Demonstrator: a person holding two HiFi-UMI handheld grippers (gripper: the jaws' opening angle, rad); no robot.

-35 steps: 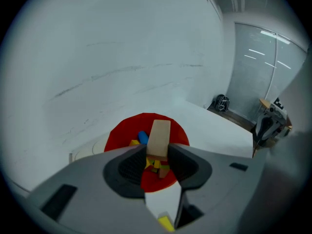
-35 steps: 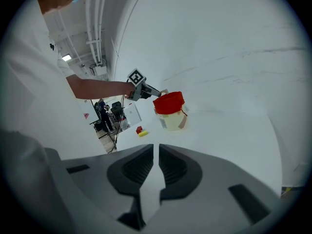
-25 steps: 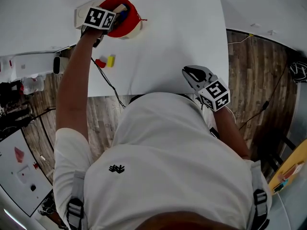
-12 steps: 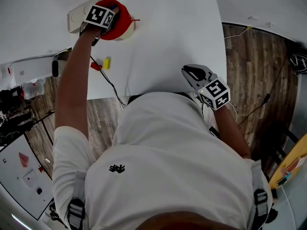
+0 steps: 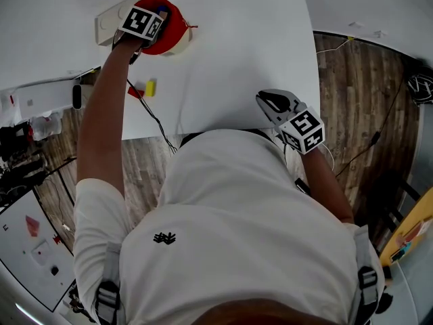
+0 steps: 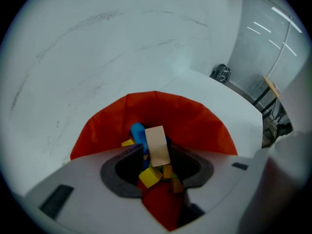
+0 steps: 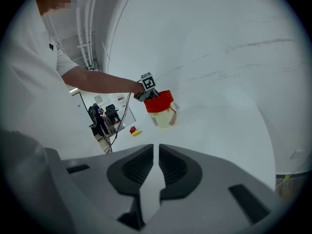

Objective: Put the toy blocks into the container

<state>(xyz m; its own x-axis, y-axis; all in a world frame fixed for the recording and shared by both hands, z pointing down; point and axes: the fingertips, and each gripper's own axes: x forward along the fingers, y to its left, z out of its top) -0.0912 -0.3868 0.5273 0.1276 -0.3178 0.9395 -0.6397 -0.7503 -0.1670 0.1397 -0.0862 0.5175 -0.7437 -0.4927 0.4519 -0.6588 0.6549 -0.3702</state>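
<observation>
White table (image 5: 257,46) holds a red-lined container (image 5: 177,38) of blue, yellow, tan blocks (image 6: 149,176).

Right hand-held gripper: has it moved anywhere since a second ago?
No. The right hand-held gripper stays at the same spot over the white table's near edge.
</observation>
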